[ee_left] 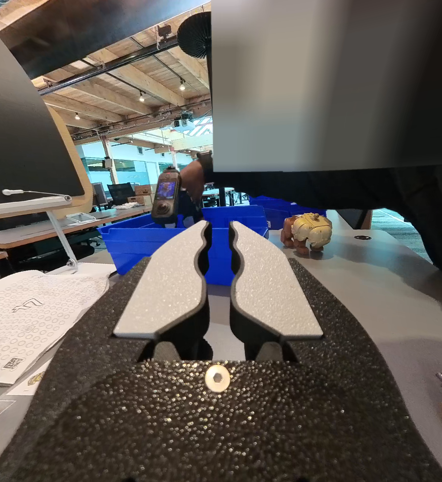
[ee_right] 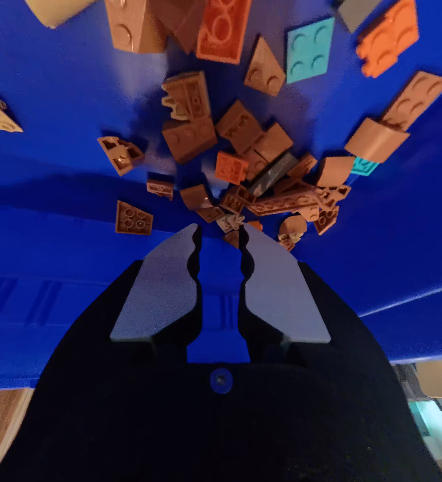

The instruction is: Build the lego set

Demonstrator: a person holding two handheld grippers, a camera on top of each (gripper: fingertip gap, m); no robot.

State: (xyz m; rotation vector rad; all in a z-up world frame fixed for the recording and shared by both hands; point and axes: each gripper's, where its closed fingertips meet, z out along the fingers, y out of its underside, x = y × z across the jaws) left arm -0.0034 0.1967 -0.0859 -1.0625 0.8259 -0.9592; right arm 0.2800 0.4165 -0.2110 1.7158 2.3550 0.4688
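A part is being picked: the right gripper (ee_right: 219, 230) is held parted and empty inside the blue bin (ee_right: 58, 247), loose brown lego pieces (ee_right: 240, 167) heaped just ahead of its tips. Next, one piece must be singled out and pinched. The left gripper (ee_left: 219, 225), slightly parted and empty, is held over the desk (ee_left: 371, 300), the part-built tan-and-brown model (ee_left: 308, 232) ahead to its right.

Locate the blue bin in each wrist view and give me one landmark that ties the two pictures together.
Left wrist view: the blue bin stands on the table at mid-frame, just beyond the tips of the left tongs.
Right wrist view: the bin's blue floor and walls fill most of the frame, seen from inside, with loose bricks scattered on it.
Shared landmark: the right tongs, whose camera-bearing body dips into the bin in the left view.
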